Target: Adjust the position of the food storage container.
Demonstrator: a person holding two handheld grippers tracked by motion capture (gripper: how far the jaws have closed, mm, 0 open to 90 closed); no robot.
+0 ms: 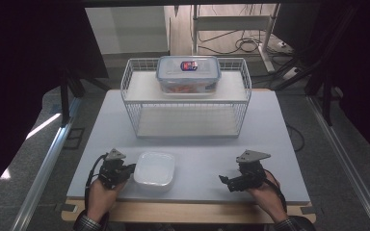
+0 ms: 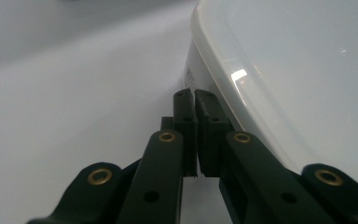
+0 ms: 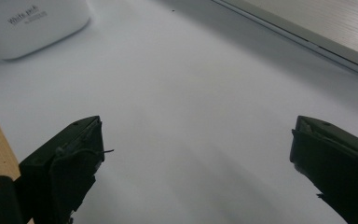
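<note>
On the white table (image 1: 270,144), my left claw (image 1: 131,168) (jaws pinched together, empty) noses against the white dish (image 1: 155,168) just beside it; my right claw (image 1: 223,180) gapes wide, well apart. Next, I judge, I open and grip its rim.

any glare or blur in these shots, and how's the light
High view: the room's edges are dark, the white table evenly lit, the wire rack sharp. Left gripper view: a small glare spot on the white container, whose near rim is soft, beside the shut left tongs. Right gripper view: the open right tongs are blurred at close range.
</note>
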